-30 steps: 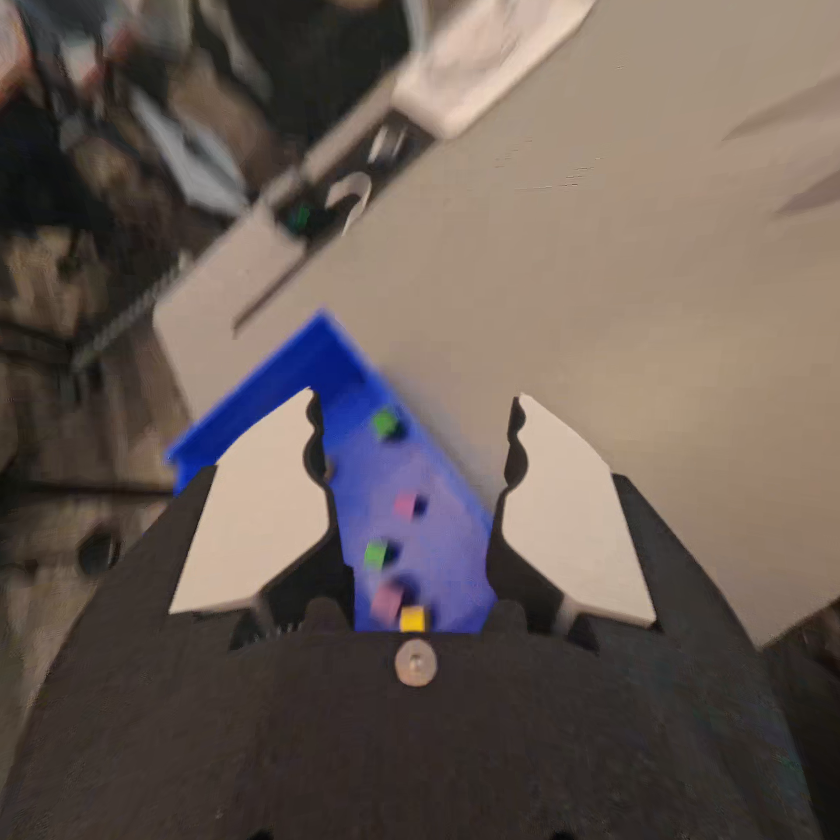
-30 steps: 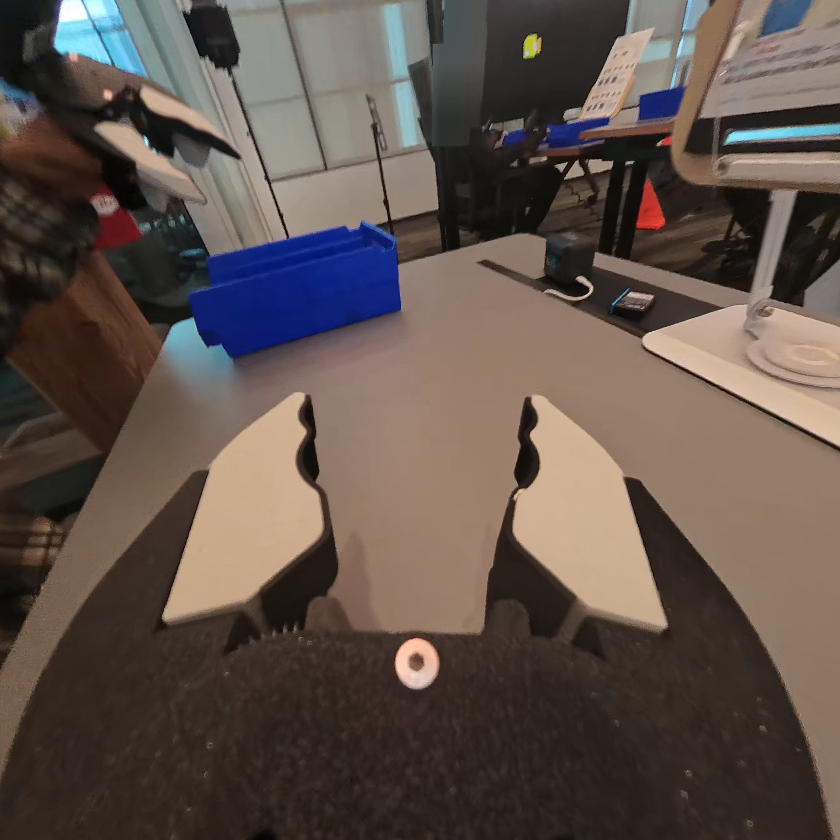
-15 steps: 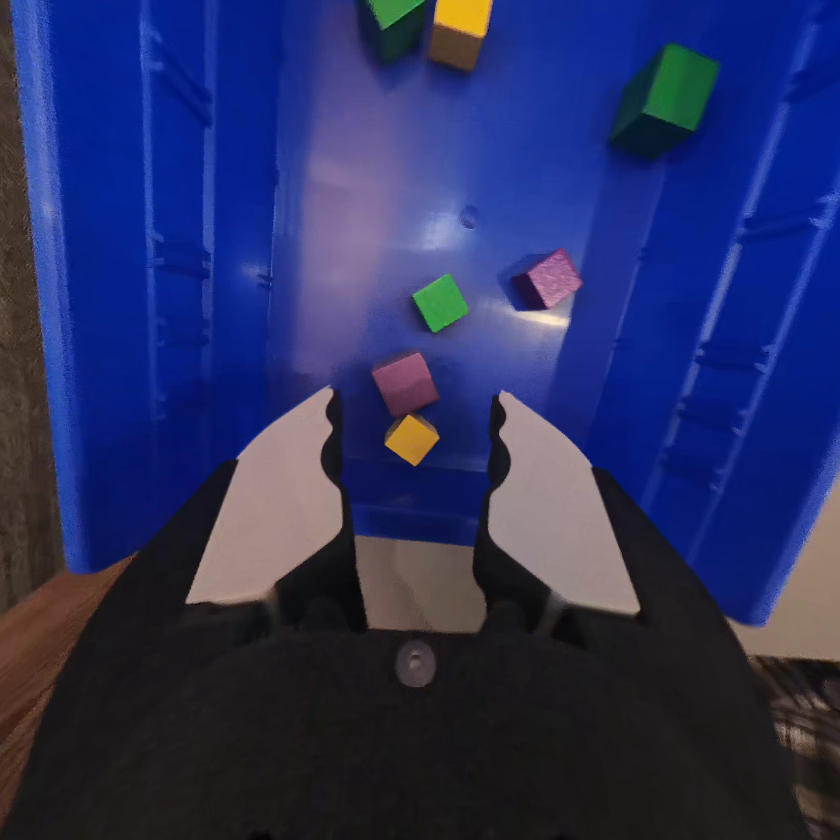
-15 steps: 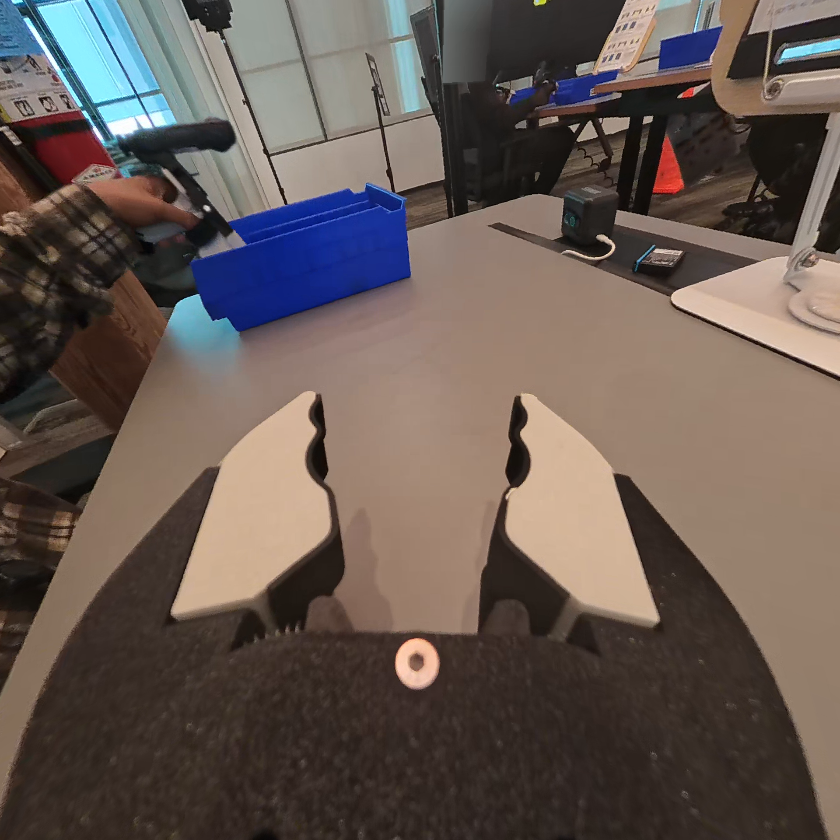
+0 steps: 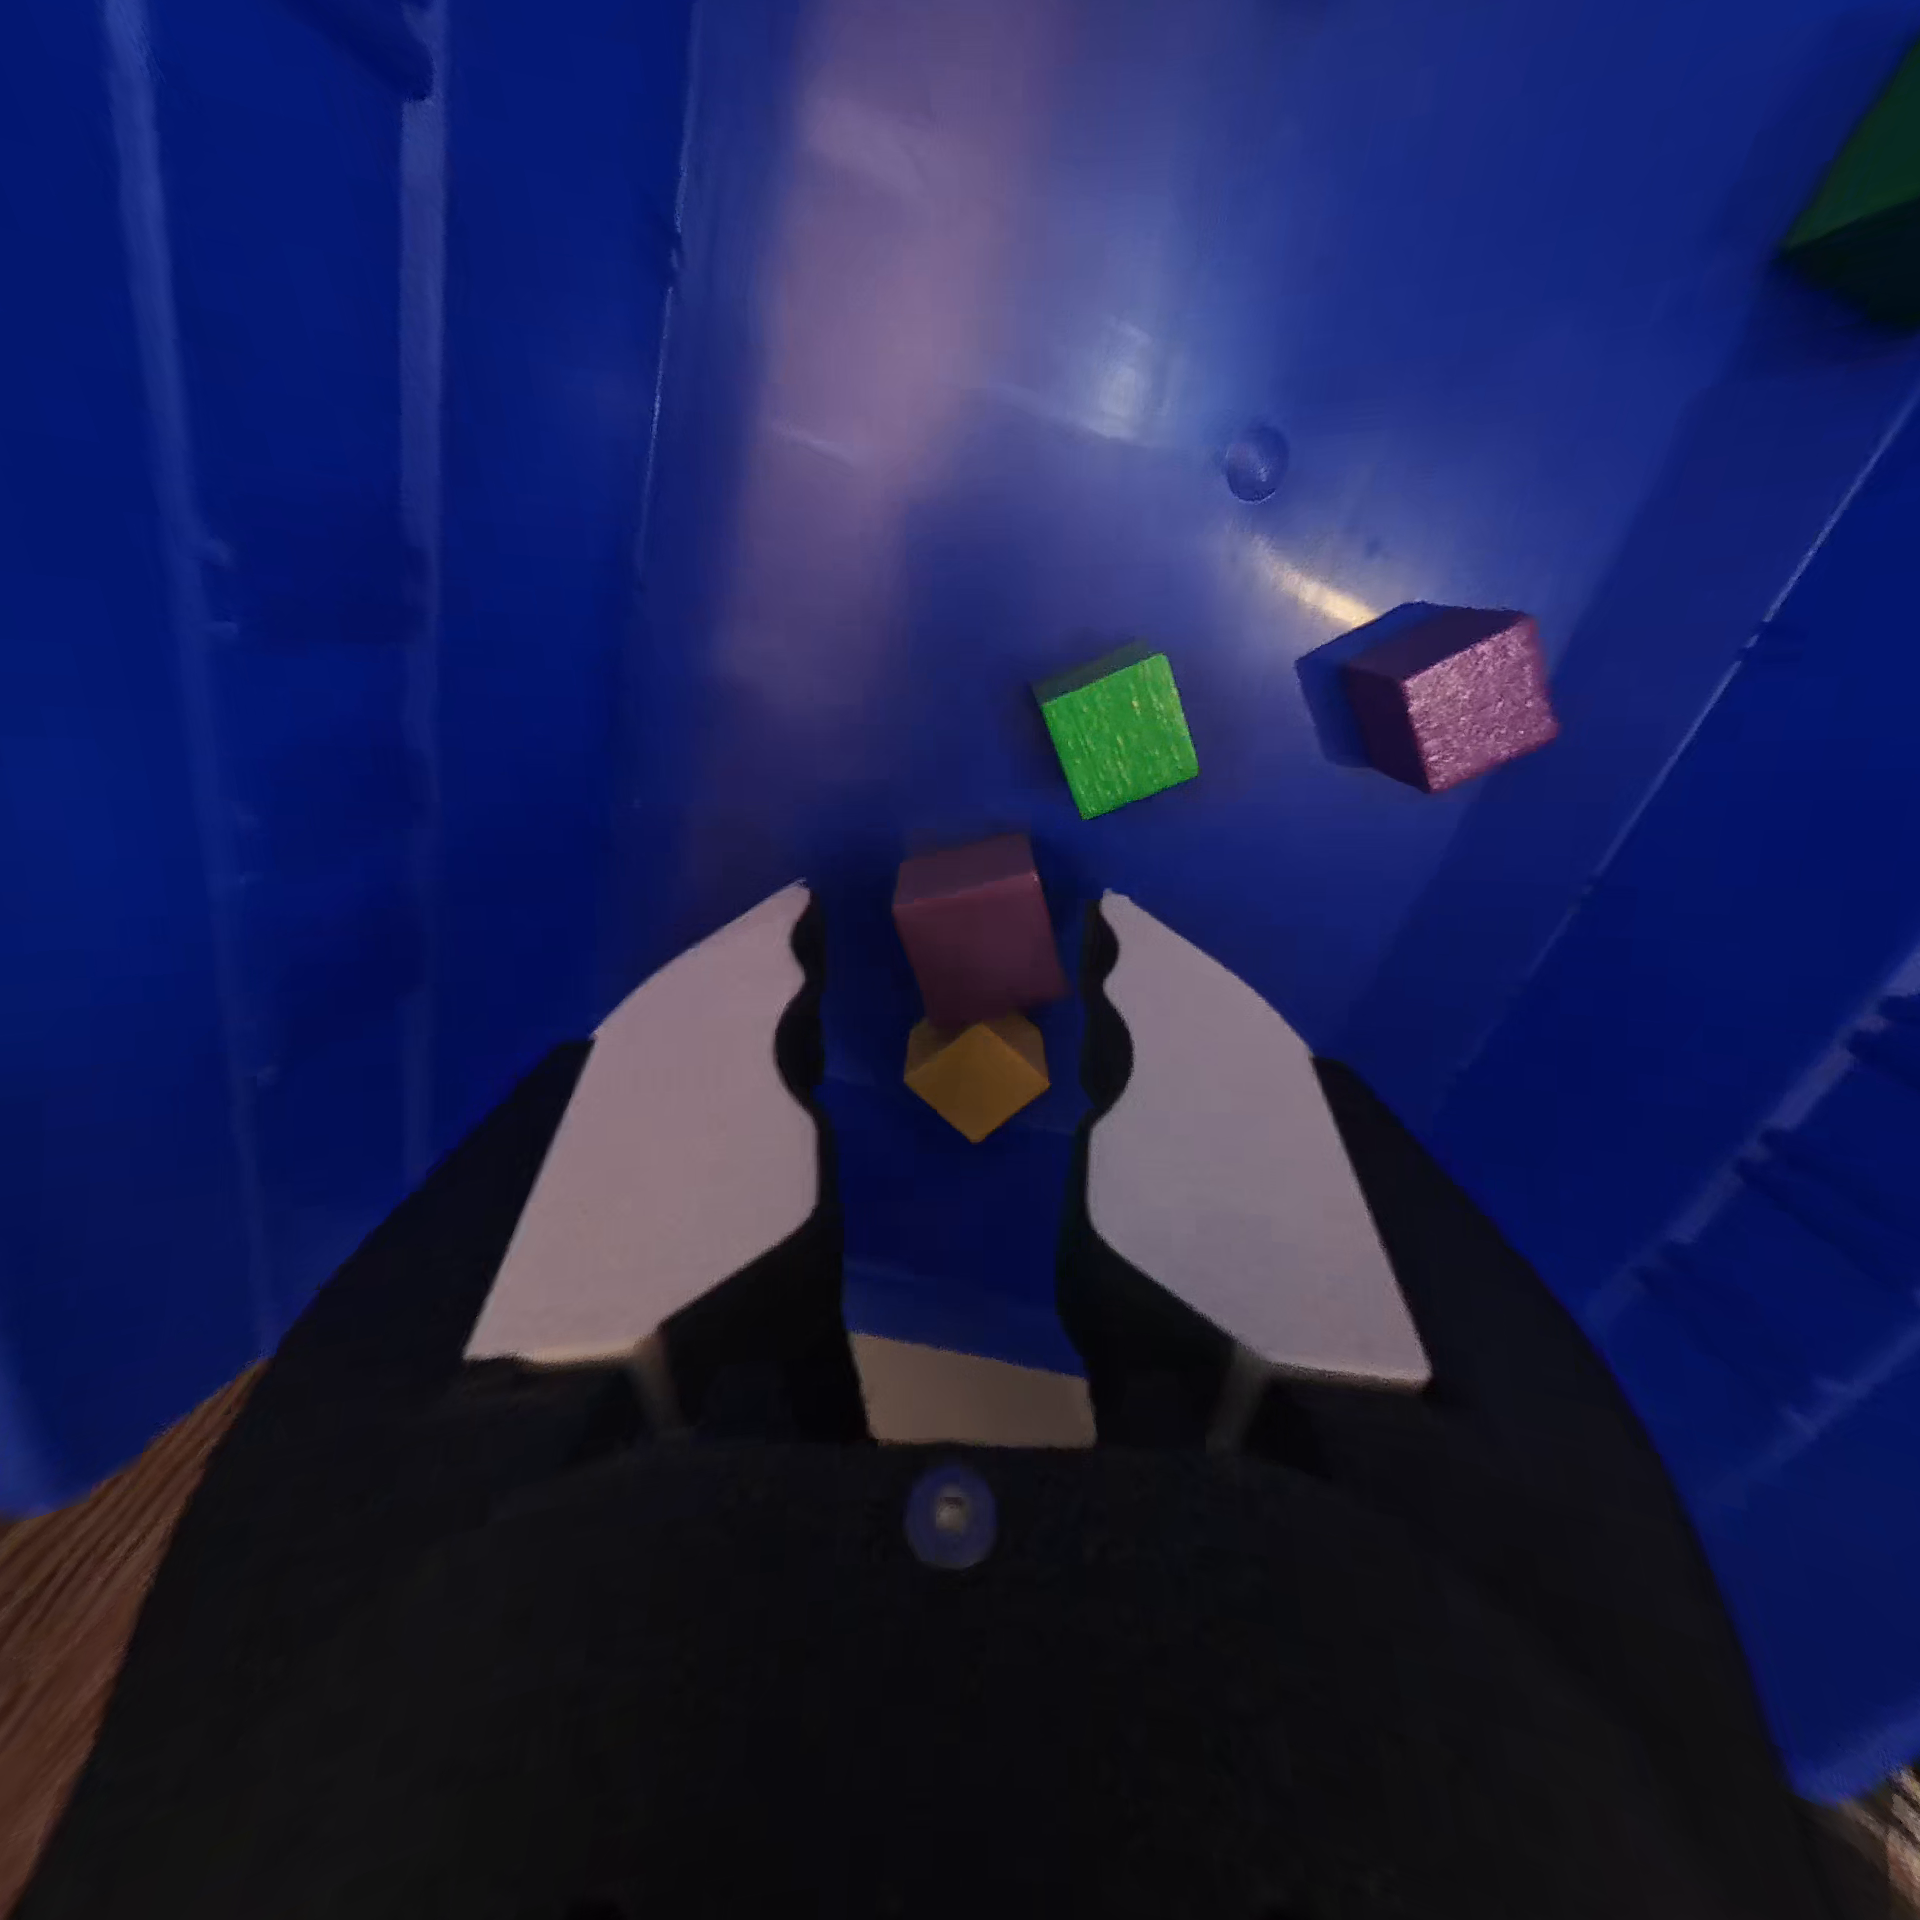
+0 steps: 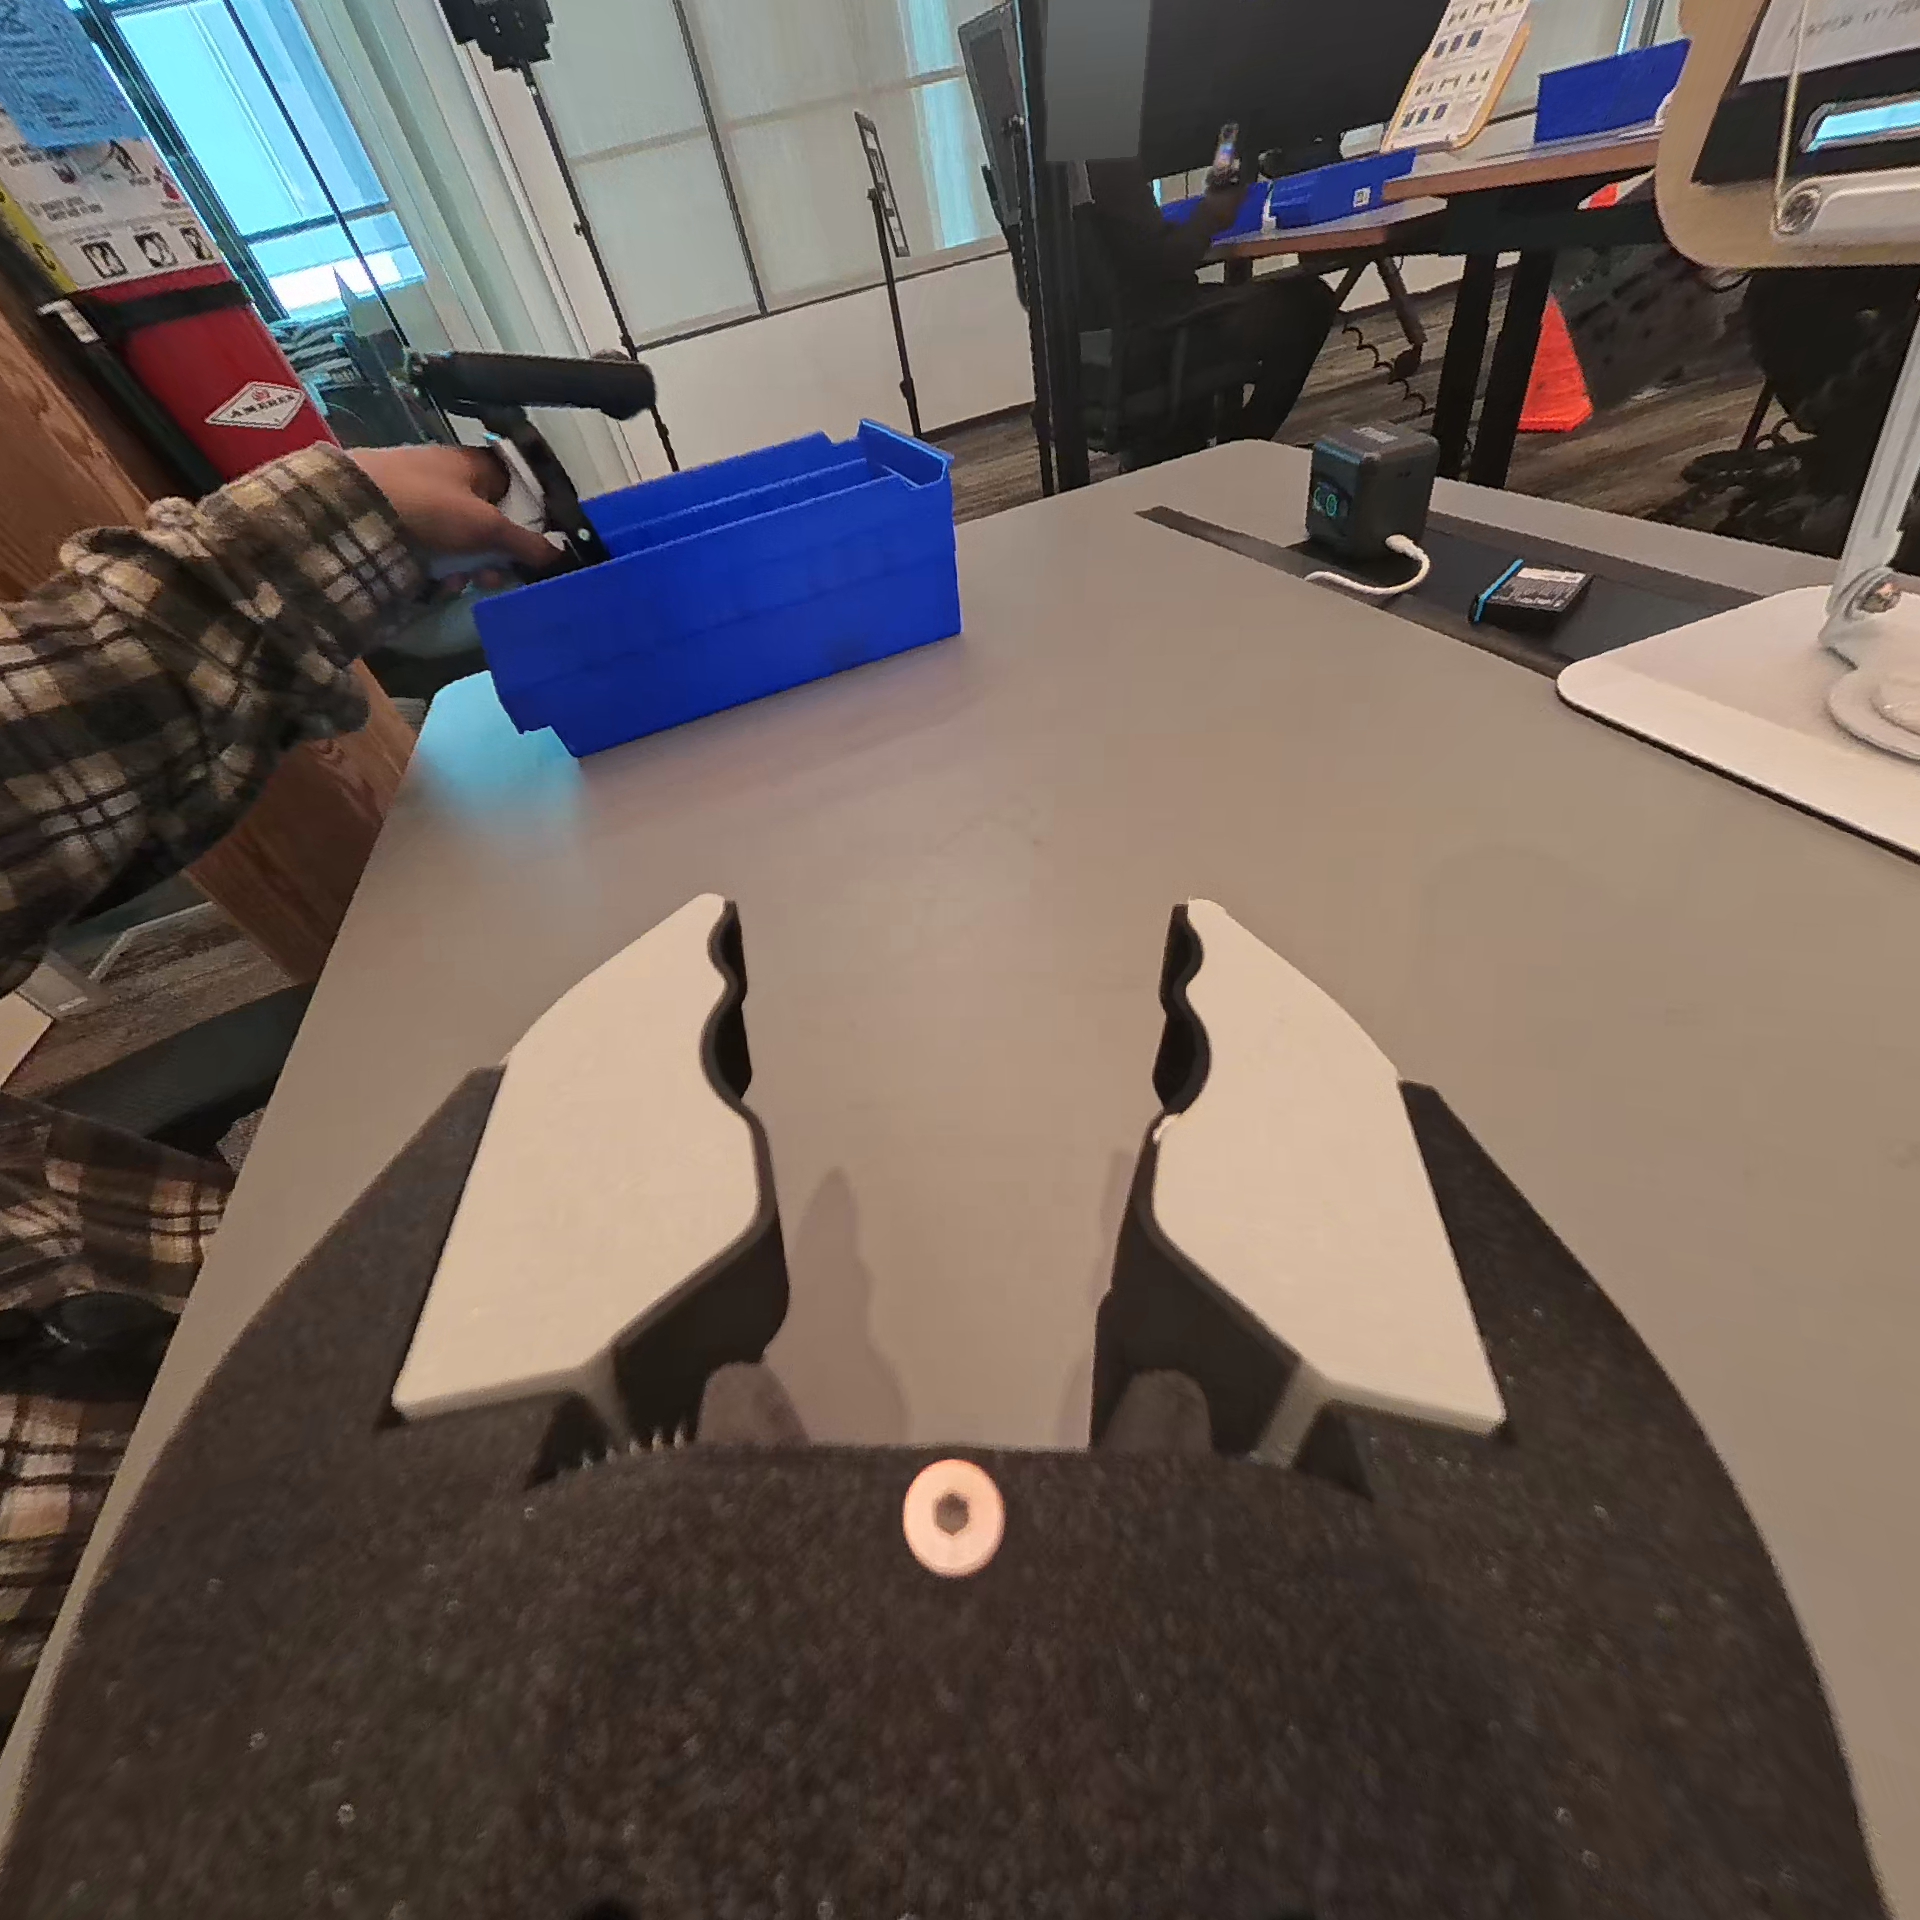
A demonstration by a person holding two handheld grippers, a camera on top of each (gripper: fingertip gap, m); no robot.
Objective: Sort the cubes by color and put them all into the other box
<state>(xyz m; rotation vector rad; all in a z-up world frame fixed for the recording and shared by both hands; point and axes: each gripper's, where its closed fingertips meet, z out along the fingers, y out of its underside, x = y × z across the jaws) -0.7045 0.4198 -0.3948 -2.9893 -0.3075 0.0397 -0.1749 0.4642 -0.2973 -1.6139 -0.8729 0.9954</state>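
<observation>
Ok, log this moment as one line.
left gripper: open, straddling purple cube in blue box | right gripper: open, empty, over table

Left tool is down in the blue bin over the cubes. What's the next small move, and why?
Probably ease the left tool slightly forward and close on the purple cube: it sits between the open fingertips, with the yellow cube touching its near side.

Large glazed window panels [image 6: 790, 156] with dark frames span the upper left and centre, admitting daylight. A red fire extinguisher [image 6: 208, 364] hangs upper left against a brown wooden panel [image 6: 42, 457]. A wood-topped desk on black legs [image 6: 1455, 208] stands upper right, an orange traffic cone [image 6: 1555, 369] beneath it. Grey patterned carpet [image 6: 1351, 416] covers the floor. A smooth grey tabletop [image 6: 1039, 790] fills the centre.
</observation>
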